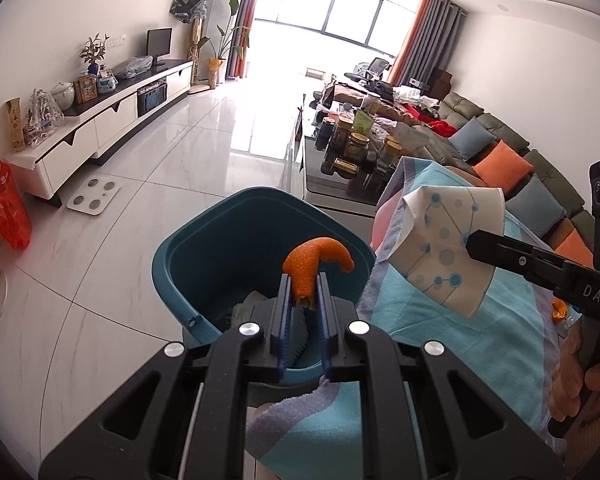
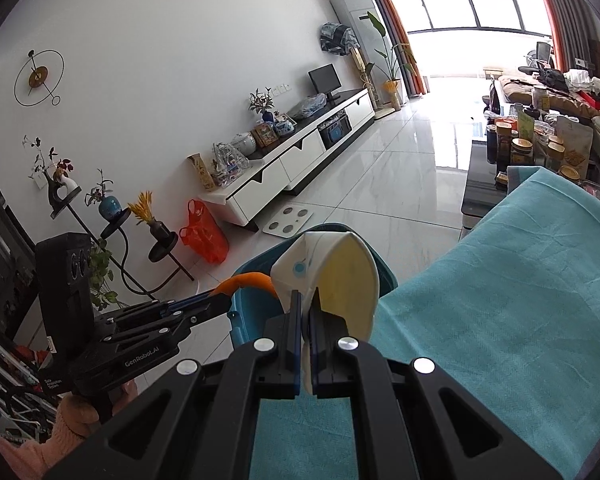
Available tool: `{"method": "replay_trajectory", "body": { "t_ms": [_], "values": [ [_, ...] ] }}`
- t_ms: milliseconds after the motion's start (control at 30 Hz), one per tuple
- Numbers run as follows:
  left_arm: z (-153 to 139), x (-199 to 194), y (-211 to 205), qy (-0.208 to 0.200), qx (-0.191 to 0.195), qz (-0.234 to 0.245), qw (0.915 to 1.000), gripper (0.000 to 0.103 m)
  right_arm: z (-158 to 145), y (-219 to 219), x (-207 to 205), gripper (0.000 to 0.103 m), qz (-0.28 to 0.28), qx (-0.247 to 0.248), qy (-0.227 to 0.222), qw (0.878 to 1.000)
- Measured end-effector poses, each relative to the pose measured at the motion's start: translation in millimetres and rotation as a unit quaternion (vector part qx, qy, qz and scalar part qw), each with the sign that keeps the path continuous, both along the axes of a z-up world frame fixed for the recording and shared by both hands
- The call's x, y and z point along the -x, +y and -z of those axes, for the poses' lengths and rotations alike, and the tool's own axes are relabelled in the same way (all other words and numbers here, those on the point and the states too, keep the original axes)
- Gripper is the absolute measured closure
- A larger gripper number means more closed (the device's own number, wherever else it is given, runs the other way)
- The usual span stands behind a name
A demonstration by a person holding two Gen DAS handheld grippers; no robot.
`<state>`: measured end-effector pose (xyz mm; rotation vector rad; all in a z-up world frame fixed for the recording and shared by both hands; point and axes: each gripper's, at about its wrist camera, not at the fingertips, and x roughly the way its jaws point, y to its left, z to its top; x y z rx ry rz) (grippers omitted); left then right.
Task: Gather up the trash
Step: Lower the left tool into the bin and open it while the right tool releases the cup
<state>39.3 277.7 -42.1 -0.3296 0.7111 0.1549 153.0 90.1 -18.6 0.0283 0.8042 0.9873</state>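
We hold both pieces of trash at the teal bin, beside the towel; neither is dropped yet. The right gripper pinches a flattened paper cup near the rim. The left gripper clamps orange peel over the opening. Only the left view shows rags inside and another peel scrap on the far right.

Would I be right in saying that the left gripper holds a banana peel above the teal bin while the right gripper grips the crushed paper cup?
Not quite: the left gripper holds an orange peel, not a banana peel, as the left wrist view shows. The rest stands: it is above the teal bin, and the right gripper grips the crushed paper cup.
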Motion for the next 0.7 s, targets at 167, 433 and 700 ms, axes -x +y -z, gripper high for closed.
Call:
{"method": "replay_trajectory", "body": {
  "t_ms": [167, 433, 700],
  "values": [
    [5.4, -5.4, -1.4, 0.010, 0.001, -0.007, 0.9999, 0.091, 2.7, 14.0, -7.1, 0.100, -0.003, 0.007, 0.006, 1.000],
    [13.7, -16.1, 5.7, 0.026, 0.003, -0.021, 0.9994, 0.091, 10.9, 36.8, -16.2, 0.100, -0.006, 0.019, 0.017, 1.000],
    [26.4, -29.3, 11.4, 0.045, 0.007, -0.037, 0.9983, 0.091, 20.9, 60.3, -22.8, 0.100, -0.011, 0.038, 0.025, 0.999]
  ]
}}
